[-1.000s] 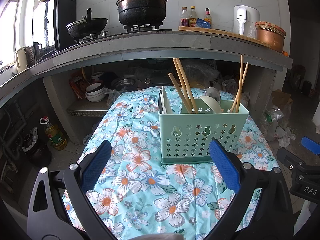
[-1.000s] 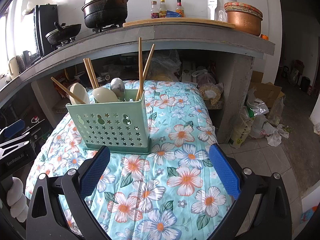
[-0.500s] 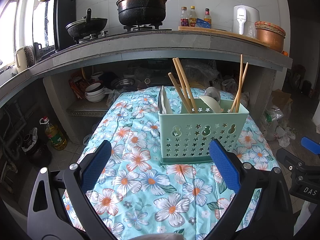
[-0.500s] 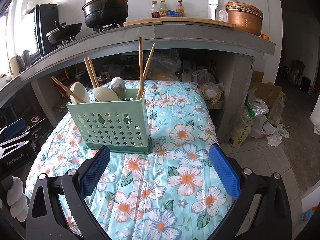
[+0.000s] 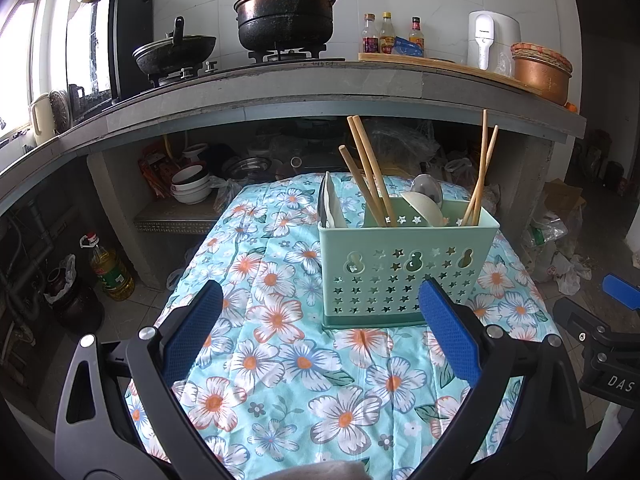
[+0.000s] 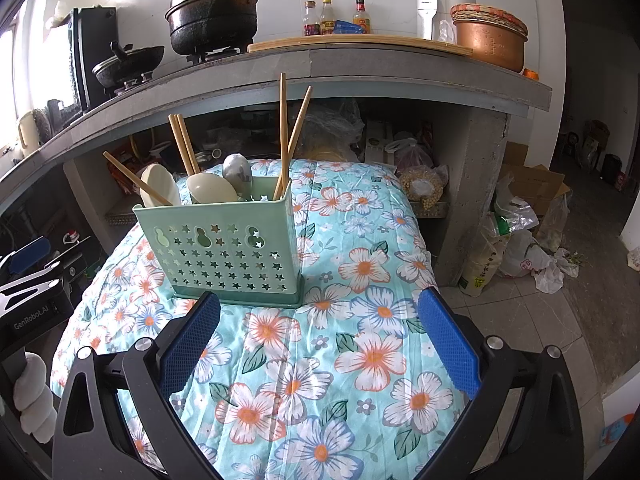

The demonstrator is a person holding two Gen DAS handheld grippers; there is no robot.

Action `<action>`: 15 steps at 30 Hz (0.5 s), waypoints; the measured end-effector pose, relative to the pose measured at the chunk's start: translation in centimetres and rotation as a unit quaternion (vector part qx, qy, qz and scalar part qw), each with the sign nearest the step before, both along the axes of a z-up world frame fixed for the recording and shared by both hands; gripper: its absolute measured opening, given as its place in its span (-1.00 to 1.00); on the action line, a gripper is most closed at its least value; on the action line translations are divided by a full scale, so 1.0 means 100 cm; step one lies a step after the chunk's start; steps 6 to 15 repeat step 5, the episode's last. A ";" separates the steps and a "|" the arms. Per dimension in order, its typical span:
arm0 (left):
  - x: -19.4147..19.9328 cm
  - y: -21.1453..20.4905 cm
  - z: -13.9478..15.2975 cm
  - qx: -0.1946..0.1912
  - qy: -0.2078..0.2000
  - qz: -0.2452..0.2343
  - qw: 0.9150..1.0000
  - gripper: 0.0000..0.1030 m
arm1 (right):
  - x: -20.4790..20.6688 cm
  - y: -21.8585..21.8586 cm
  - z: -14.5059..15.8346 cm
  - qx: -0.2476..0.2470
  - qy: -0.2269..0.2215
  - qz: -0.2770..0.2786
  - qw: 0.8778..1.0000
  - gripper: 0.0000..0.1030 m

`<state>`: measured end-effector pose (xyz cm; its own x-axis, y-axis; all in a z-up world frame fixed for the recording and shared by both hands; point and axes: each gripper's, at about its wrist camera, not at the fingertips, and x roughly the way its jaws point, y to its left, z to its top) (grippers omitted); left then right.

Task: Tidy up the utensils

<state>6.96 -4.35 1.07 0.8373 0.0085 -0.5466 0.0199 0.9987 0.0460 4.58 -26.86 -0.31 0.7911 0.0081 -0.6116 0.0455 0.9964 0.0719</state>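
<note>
- Looking along my left gripper (image 5: 320, 316): jaws wide, empty; green utensil basket (image 5: 404, 268) just ahead, right of centre, on the floral cloth (image 5: 280, 360).
- Right gripper (image 6: 318, 316): jaws wide, nothing held; basket (image 6: 224, 248) ahead-left, chopsticks (image 6: 283, 136) and spoons (image 6: 212, 188) standing in it.

home kitchen — blackened pot (image 5: 285, 14) on stove, sauce bottles (image 5: 386, 33), wok (image 5: 174, 52).
</note>
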 end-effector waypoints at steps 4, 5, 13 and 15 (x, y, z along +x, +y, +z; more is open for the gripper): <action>0.000 0.003 -0.001 -0.001 -0.001 0.003 1.000 0.84 | 0.000 0.000 0.000 0.000 0.000 0.000 1.000 0.87; 0.000 0.003 -0.001 -0.001 0.000 0.002 1.000 0.84 | 0.000 0.000 0.000 0.000 0.000 0.000 1.000 0.87; 0.000 0.003 -0.001 -0.001 0.000 0.002 1.000 0.84 | 0.000 0.000 0.000 0.000 0.000 0.000 1.000 0.87; 0.000 0.003 -0.001 -0.001 0.000 0.002 1.000 0.84 | 0.000 0.000 0.000 0.000 0.000 0.000 1.000 0.87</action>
